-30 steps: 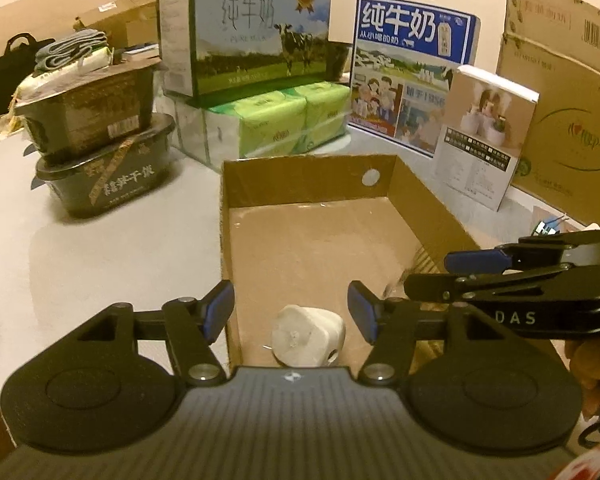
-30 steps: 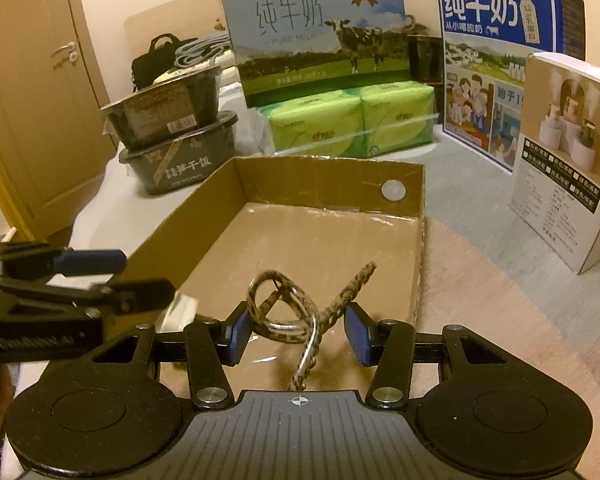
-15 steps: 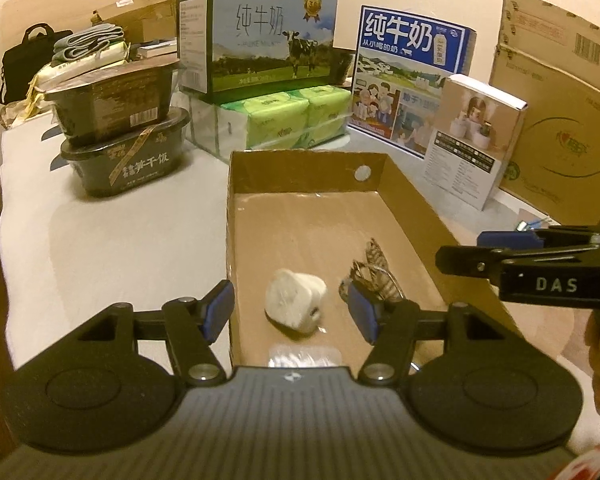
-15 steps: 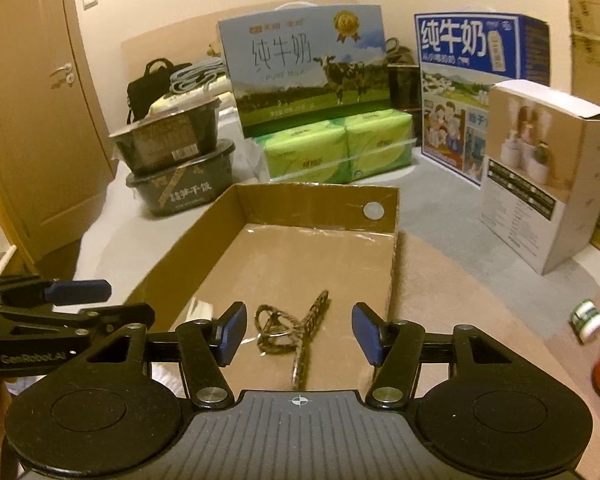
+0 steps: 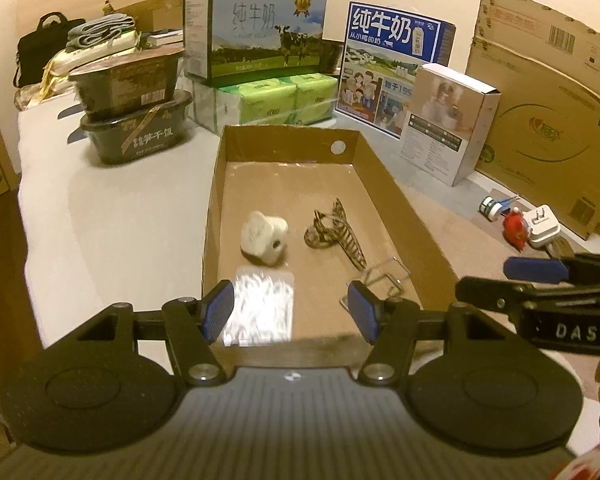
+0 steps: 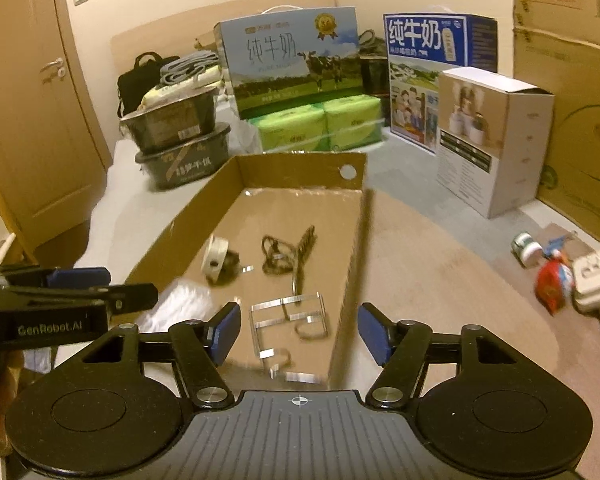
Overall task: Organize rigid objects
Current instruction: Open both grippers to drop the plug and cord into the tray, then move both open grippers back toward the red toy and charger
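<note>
An open cardboard tray [image 5: 396,200] [image 6: 204,208] lies on the bed. In it rest a white plug-like block [image 5: 262,234] [image 6: 216,258], a patterned hair claw [image 5: 334,232] [image 6: 288,250], a packet of white swabs [image 5: 258,308] [image 6: 180,300] and a clear acrylic hook [image 5: 384,280] [image 6: 286,322]. My left gripper [image 5: 292,310] hangs open over the tray's near end, holding nothing. My right gripper [image 6: 298,332] hovers above the tray's near right wall, its jaws opening with nothing pressed between them. It shows from the side in the left wrist view [image 5: 512,280].
Loose items lie right of the tray: a small jar [image 6: 526,246], a red packet [image 6: 552,280] and a white charger [image 6: 592,280]. Behind stand milk cartons [image 5: 256,28], green tissue packs [image 5: 284,98], stacked black bowls [image 5: 136,120], a white box [image 6: 488,136] and big cartons [image 5: 548,120].
The right gripper opened and let go of the hair claw, which now lies in the tray. Both grippers drew back toward the near end, bringing the swab packet and clear hook into view.
</note>
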{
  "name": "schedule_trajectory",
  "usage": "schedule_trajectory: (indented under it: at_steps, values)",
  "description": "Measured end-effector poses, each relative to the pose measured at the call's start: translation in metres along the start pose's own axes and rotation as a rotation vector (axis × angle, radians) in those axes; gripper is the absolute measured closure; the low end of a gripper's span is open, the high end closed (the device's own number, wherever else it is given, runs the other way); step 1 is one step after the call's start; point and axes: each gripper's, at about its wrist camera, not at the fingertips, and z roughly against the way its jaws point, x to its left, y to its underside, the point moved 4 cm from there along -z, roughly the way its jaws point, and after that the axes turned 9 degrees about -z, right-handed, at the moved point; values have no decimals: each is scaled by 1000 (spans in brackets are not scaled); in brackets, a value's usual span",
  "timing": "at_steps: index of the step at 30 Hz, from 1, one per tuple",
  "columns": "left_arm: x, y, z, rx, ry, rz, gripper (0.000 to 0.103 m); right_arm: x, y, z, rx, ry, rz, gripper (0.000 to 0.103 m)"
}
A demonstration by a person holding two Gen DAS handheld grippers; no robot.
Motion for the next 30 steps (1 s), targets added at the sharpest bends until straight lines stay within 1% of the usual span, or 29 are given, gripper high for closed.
schedule_trajectory:
  at_steps: [4,8,10,12,14,17,24,30]
  values:
    - [-10,7,12,8,-6,-4,40,-3,13,18,6,10,-4,33]
    - [-17,13,23,8,-3,1,30,-6,22,34,2,19,-13,30]
    - [-20,16,29,8,-6,-4,28,-7,26,39,2,22,-23,29]
    - [-21,18,33,6,-10,-7,23,-8,29,44,6,26,-24,28]
    - [-22,20,37,5,-16,-6,22,-8,33,48,8,30,-20,27]
    - [-24,24,43,3,-20,-6,17,-10,38,54,11,40,-30,26]
    - [-36,27,48,7,4,-11,17,-22,48,68,7,66,-49,22]
    - [-63,19,45,-8,54,-33,17,-49,54,84,-10,126,-84,21]
